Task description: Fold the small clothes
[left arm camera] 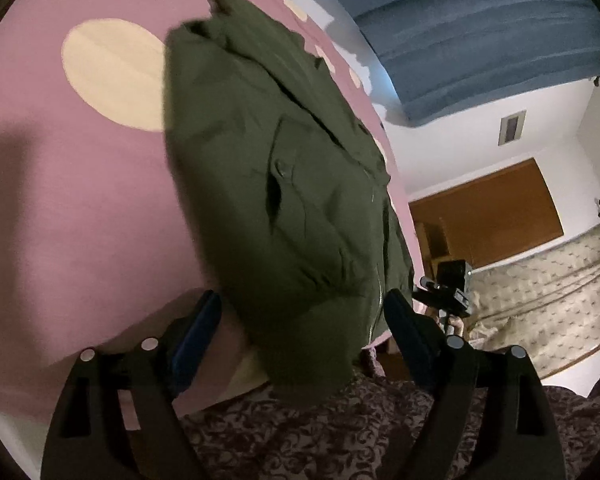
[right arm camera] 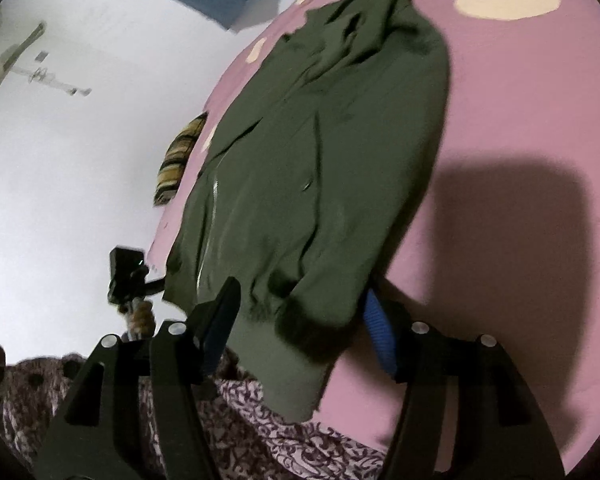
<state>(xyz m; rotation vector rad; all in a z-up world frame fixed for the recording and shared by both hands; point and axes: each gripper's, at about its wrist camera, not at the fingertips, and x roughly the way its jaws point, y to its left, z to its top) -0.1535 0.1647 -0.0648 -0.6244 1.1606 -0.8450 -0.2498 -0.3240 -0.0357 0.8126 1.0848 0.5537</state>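
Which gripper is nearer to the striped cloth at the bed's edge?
Probably left. The striped cloth lies past the jacket's left side, where the left gripper straddles the hem; the right gripper straddles its other end.

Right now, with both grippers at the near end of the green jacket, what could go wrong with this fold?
1. The jacket hangs its hem over the edge of the pink sheet; it may slide off.
2. Both sets of jaws stand open around the hem without pressing it, so closing could catch only one layer.
3. The zipper and rumpled collar end may fold in crooked.
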